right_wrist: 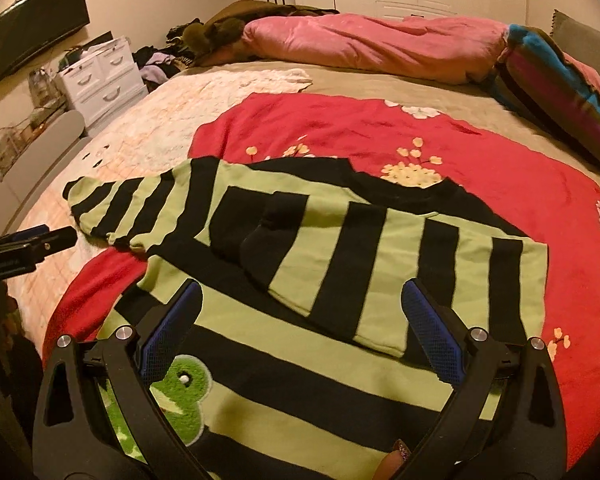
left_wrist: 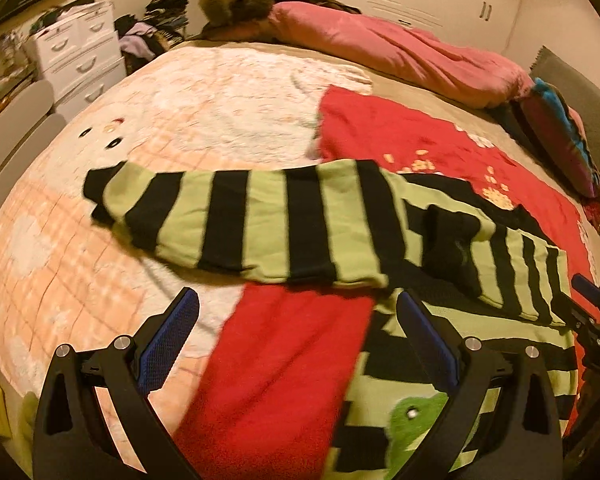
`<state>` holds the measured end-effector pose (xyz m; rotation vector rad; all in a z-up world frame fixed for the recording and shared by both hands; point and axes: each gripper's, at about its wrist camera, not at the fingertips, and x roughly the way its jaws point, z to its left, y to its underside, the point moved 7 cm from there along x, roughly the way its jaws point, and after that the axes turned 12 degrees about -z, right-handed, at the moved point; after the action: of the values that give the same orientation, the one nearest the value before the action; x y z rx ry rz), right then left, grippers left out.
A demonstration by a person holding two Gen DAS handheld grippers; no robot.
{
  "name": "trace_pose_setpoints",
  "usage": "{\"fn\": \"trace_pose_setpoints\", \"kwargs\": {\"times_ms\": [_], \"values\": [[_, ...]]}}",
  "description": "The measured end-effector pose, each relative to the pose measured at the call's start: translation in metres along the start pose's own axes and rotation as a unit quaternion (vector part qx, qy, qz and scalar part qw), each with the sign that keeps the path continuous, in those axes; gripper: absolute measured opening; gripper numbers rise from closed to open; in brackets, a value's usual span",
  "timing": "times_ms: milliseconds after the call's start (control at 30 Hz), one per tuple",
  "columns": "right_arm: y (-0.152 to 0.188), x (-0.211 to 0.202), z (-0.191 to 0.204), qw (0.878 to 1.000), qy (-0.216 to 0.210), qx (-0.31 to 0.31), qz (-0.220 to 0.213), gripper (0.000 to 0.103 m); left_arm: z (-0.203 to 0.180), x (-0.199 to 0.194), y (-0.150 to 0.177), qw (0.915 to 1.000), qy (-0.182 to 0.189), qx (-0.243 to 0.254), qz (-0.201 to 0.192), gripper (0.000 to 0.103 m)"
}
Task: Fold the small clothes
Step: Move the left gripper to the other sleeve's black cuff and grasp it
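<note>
The bed, covered by a tan sheet, fills both views and bears everything else. A pale peach quilt lies across its left part, and a red blanket with cream flower prints lies across its right part, overlapping the quilt's edge. A rumpled pink duvet stretches along the far side of the bed, with a multicoloured striped pillow just beside its right end. A white chest of drawers stands beyond the bed at left, below a wall-mounted dark screen.

The green-and-black striped sweater lies flat, mostly on the red blanket, with its hem nearest the cameras and its black collar on the far side. One sleeve extends leftward onto the peach quilt; the other sleeve is folded inward across the chest. A fuzzy green frog patch sits on the front near the hem.

The left gripper hovers over the sweater's left edge with its blue-padded fingers spread wide, holding nothing. The right gripper hovers over the sweater's body, its jaws likewise fully apart and empty. A fingertip of the person shows at the lower edge of the right wrist view.
</note>
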<state>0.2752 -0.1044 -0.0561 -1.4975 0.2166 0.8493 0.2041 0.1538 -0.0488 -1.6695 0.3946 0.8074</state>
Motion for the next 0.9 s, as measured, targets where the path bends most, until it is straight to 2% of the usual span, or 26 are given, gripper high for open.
{"fn": "trace_pose_setpoints", "kwargs": {"times_ms": [267, 433, 567, 700, 800, 833, 867, 900], "values": [[0.014, 0.006, 0.032, 1.0, -0.008, -0.022, 0.016, 0.094, 0.055, 0.004, 0.005, 0.9978, -0.009, -0.066, 0.009, 0.099], [0.022, 0.011, 0.053, 0.999, -0.012, -0.044, 0.023, 0.094, 0.103, 0.009, 0.004, 0.9912, -0.026, -0.129, 0.005, 0.099], [0.027, 0.014, 0.066, 0.998, -0.023, -0.057, 0.025, 0.094, 0.146, 0.019, 0.004, 0.9786, -0.024, -0.204, -0.004, 0.098], [0.034, 0.02, 0.066, 0.997, -0.015, -0.071, 0.031, 0.094, 0.186, 0.04, 0.006, 0.954, -0.016, -0.299, -0.008, 0.098], [0.04, 0.025, 0.056, 0.997, -0.005, -0.063, 0.04, 0.094, 0.199, 0.058, 0.001, 0.9361, 0.003, -0.351, -0.017, 0.096], [0.042, 0.027, 0.051, 0.997, -0.001, -0.058, 0.044, 0.094, 0.199, 0.063, -0.002, 0.9345, 0.006, -0.355, -0.018, 0.09], [0.042, 0.029, 0.047, 0.997, 0.002, -0.054, 0.046, 0.094, 0.197, 0.068, -0.006, 0.9341, 0.01, -0.356, -0.02, 0.08], [0.043, 0.031, 0.043, 0.997, 0.006, -0.052, 0.048, 0.094, 0.195, 0.076, -0.01, 0.9335, 0.012, -0.358, -0.02, 0.079]]}}
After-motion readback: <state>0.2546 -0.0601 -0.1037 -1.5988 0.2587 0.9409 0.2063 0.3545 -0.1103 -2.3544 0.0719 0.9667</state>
